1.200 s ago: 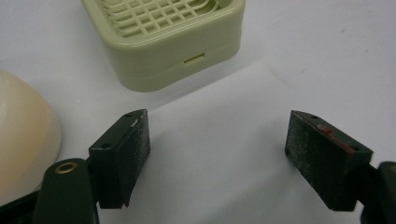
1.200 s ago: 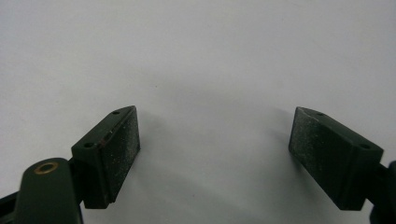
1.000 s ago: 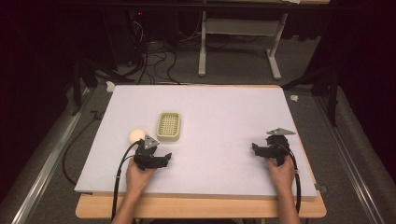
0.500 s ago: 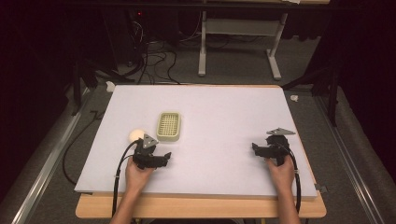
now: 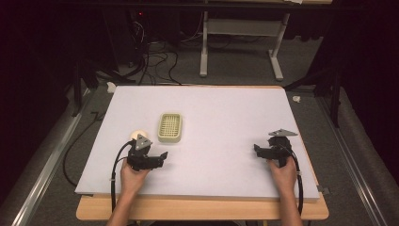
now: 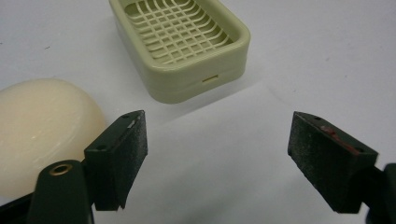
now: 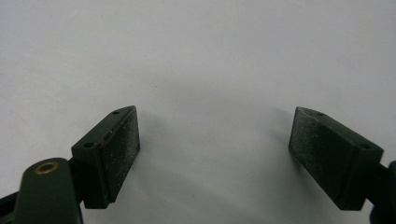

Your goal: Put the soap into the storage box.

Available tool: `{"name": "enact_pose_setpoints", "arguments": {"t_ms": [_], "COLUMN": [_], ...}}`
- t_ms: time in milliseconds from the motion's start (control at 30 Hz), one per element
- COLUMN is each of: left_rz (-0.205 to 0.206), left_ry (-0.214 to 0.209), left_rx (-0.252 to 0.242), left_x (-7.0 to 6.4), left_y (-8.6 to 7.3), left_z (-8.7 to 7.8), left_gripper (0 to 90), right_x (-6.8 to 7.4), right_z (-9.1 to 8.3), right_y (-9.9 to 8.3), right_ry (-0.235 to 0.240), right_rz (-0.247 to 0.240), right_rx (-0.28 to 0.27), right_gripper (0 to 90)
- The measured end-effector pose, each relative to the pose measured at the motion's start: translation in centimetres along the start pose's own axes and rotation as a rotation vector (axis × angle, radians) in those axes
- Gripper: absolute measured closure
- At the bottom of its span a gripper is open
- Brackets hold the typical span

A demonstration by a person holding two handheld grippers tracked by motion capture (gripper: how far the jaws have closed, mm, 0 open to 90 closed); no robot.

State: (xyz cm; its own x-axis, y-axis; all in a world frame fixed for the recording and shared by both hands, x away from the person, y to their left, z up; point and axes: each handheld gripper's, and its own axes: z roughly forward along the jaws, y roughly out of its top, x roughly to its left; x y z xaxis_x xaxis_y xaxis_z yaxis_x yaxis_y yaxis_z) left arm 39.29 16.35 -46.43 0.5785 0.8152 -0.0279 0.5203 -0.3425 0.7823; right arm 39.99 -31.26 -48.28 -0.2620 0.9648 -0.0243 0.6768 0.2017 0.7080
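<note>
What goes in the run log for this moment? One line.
left gripper: open, by soap | right gripper: open, holds nothing | soap: on table, beside dish | dish: empty

left gripper spread, right gripper spread

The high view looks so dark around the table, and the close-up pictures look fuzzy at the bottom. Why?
High view: light falls on the white table while the floor and room beyond stay dim. Left gripper view: the soap dish is fairly sharp, the soap bar and near black pads are soft, and the dish casts a faint shadow. Right gripper view: soft shadows beside the pads.
</note>
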Motion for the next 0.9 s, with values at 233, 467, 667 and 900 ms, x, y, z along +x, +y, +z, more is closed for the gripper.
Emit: {"name": "enact_pose_setpoints", "arguments": {"t_ms": [233,467,667,900], "left_rz": [-0.019,-0.018,-0.025,-0.024], "left_ry": [0.009,0.024,0.039,0.074], "left_rx": [-0.029,-0.035,-0.047,-0.059], "left_x": [0.6,1.0,1.4,2.0], "left_y": [0.1,0.0,-0.1,-0.2], "left_z": [-1.1,-1.9,-2.6,-3.5], "left_gripper": [20.8,20.3,20.5,21.4], "right_x": [0.0,0.0,0.0,0.0], "right_z": [0.0,0.0,0.0,0.0], "right_y": [0.0,0.0,0.0,0.0], "right_ry": [0.000,0.000,0.000,0.000], "right_rz": [0.000,0.000,0.000,0.001], "right_rx": [0.000,0.000,0.000,0.000], "right_gripper": [16.7,16.7,16.7,16.7]}}
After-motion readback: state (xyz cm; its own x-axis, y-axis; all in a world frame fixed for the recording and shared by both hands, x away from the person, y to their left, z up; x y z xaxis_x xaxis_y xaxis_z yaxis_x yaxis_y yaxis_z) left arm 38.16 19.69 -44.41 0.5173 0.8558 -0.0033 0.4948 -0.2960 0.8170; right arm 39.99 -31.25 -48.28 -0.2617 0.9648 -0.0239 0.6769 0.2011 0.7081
